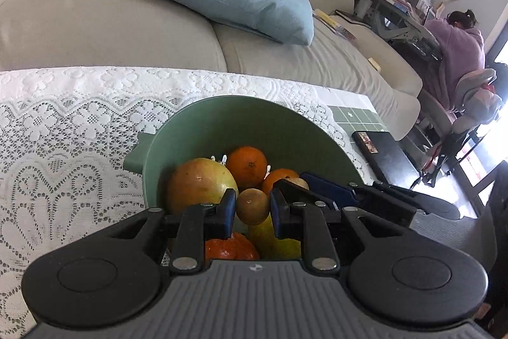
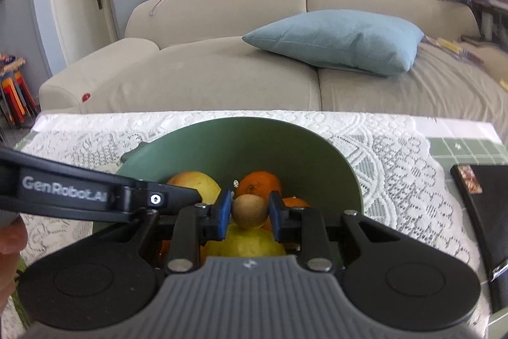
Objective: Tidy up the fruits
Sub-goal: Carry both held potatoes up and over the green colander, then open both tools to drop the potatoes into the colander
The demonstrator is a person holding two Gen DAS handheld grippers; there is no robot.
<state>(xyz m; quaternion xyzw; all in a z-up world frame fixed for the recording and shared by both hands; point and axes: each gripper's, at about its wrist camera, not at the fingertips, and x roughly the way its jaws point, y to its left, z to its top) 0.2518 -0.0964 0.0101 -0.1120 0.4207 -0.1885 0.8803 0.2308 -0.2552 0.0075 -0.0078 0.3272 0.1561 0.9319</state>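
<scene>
We see the lace-covered desk (image 2: 397, 154) mid-frame carrying the sage-green plastic bowl (image 2: 241, 138), its walls keeping the fruits together. Both left tongs (image 1: 253, 205) and right tongs (image 2: 248, 210) are closed as far as they go, framing the small brown round fruit (image 2: 248, 211); actual pressing contact is unclear. Lower fruits are hidden.

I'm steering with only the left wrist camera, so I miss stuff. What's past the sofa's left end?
Observer: A stack of red and orange stools stands by the wall.
Operator: Is anything written on my gripper?
Observer: Yes, the left gripper has GenRobot.AI on its side.
Operator: Is anything small on the sofa?
Observer: A little red thing sits on the arm of the sofa; I can't tell what it is.
</scene>
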